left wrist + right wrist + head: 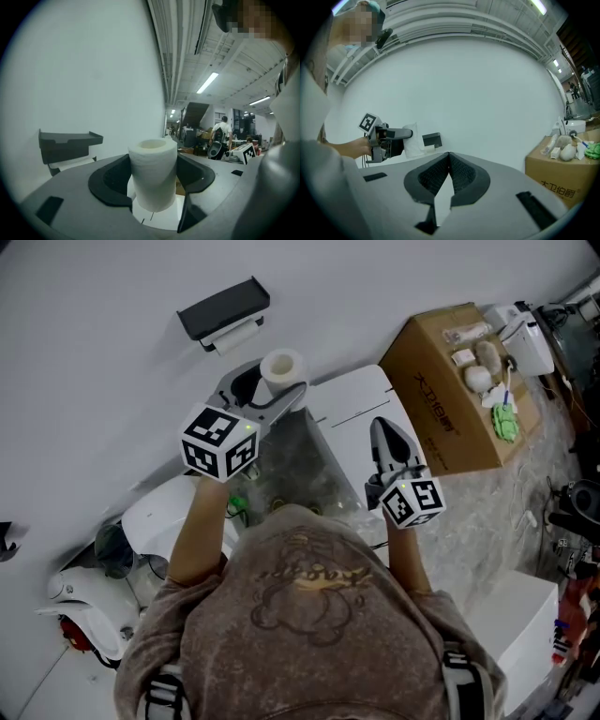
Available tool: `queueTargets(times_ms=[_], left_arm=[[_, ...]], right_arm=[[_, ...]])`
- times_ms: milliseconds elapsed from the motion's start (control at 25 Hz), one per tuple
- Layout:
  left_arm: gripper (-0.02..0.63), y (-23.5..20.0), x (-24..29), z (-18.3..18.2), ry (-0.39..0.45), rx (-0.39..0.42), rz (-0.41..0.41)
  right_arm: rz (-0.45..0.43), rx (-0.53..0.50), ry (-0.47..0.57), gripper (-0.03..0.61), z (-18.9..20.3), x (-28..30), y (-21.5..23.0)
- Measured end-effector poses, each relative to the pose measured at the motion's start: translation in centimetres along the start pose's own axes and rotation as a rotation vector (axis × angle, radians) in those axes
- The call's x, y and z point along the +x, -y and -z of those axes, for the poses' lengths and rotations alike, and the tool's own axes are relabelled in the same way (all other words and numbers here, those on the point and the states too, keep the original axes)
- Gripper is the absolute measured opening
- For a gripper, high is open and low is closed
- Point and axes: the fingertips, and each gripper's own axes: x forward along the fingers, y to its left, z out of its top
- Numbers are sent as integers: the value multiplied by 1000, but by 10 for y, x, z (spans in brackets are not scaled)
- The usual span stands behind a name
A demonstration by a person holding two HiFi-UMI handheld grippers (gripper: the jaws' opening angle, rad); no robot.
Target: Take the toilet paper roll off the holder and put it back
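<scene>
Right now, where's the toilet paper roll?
Head view, left of centre: the toilet paper roll sits clamped in the left tool, near the wall holder.

The white toilet paper roll (282,367) stood upright with its hollow core showing on top, pressed between the jaws of the left gripper (153,180). The dark grey holder (223,307), fixed to the white wall, sat near the roll's 10 o'clock, apart from it.
</scene>
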Motion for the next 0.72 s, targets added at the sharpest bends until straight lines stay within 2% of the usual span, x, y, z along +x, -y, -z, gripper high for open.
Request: queueTargets(times_ms=[400, 720], left_arm=[[305, 8, -26, 49, -31, -12, -24], [305, 12, -32, 61, -39, -18, -35]], right_arm=[[-23, -16, -11, 0, 6, 6, -10], [-36, -20, -14, 0, 9, 9, -14]])
